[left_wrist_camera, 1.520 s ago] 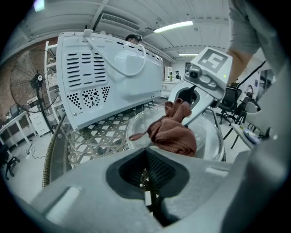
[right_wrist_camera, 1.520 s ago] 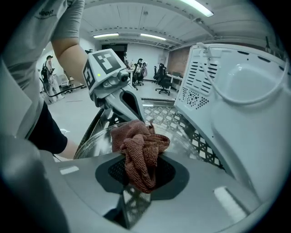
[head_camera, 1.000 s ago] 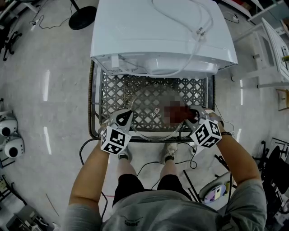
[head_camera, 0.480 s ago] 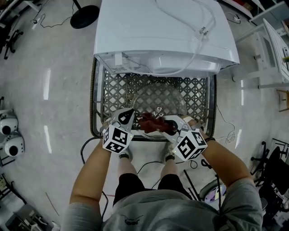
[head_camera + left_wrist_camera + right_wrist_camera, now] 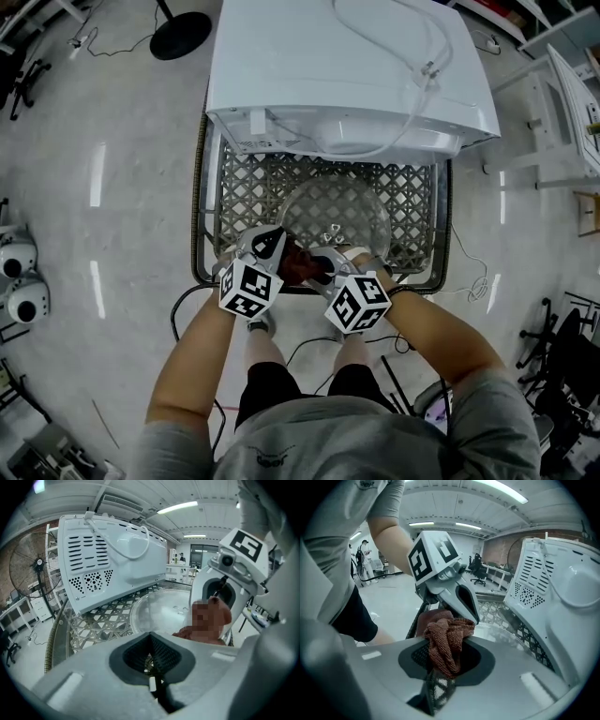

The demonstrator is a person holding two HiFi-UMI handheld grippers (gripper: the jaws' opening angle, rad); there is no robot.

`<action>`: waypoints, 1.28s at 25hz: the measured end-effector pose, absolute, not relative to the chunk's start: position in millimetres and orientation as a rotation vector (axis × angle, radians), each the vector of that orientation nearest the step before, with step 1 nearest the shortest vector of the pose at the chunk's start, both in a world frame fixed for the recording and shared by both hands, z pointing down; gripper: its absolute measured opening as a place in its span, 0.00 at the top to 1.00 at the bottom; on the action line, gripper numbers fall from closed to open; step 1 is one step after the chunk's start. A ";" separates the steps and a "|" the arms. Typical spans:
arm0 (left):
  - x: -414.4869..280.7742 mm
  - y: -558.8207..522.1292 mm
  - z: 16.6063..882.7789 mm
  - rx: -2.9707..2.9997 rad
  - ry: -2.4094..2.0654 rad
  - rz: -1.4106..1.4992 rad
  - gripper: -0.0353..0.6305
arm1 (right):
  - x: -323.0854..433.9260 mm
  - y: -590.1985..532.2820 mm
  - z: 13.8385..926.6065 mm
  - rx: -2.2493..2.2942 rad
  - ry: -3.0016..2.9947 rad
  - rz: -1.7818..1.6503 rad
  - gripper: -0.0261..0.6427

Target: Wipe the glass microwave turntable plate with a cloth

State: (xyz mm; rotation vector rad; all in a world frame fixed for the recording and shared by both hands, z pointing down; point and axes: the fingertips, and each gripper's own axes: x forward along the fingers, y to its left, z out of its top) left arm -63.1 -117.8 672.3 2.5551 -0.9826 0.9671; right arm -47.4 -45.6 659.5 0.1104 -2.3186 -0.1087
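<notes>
The round glass turntable plate (image 5: 336, 214) lies on a metal lattice cart (image 5: 251, 189) in front of a white microwave (image 5: 347, 75). My left gripper (image 5: 269, 247) sits at the plate's near left rim, its jaws closed on the glass edge (image 5: 161, 609). My right gripper (image 5: 323, 269) is shut on a crumpled reddish-brown cloth (image 5: 445, 644). It presses the cloth (image 5: 302, 263) onto the plate's near edge, right beside the left gripper (image 5: 450, 592). The cloth hides part of the rim.
The microwave's vented back (image 5: 112, 559) faces me, with a white cable (image 5: 394, 56) draped over its top. The cart's rail (image 5: 202, 216) bounds the lattice. Cables (image 5: 309, 347) trail on the floor by the person's feet. A standing fan (image 5: 33, 569) is at the left.
My right gripper has swept the cloth leftward along the plate's near edge, from the right rim to right next to the left gripper. The left gripper has stayed put.
</notes>
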 end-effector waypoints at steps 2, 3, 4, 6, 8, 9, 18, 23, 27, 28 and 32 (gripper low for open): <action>-63.2 -117.8 672.3 2.555 -0.979 0.967 0.95 | -35.5 -46.7 659.4 0.113 -2.294 -0.115 0.82; -63.6 -117.9 672.1 2.553 -0.977 0.967 0.95 | -28.4 -47.2 659.1 0.116 -2.281 -0.119 0.82; -63.8 -117.9 671.8 2.552 -0.975 0.966 0.95 | -20.5 -47.7 658.9 0.120 -2.268 -0.121 0.82; -63.7 -117.8 671.6 2.551 -0.973 0.965 0.95 | -2.1 -48.5 658.4 0.130 -2.241 -0.120 0.82; -63.6 -117.8 671.4 2.552 -0.974 0.965 0.95 | 18.7 -49.9 657.6 0.144 -2.214 -0.112 0.82; -63.6 -117.9 671.3 2.552 -0.974 0.966 0.95 | 29.9 -51.0 657.1 0.152 -2.199 -0.105 0.82; -63.6 -117.8 670.8 2.552 -0.975 0.968 0.95 | 126.8 -59.5 649.3 0.235 -2.061 -0.090 0.82; -64.2 -118.2 671.0 2.549 -0.972 0.970 0.95 | 163.4 -64.0 655.0 0.274 -1.991 -0.078 0.82; -63.0 -119.0 671.1 2.550 -0.974 0.966 0.95 | 142.4 -65.8 633.1 0.314 -2.083 -0.061 0.82; -63.2 -119.0 671.0 2.549 -0.973 0.966 0.95 | 127.3 -64.5 624.1 0.315 -2.131 -0.056 0.82; -63.6 -118.4 670.7 2.549 -0.975 0.970 0.95 | 41.7 -43.5 596.3 0.237 -2.335 -0.050 0.82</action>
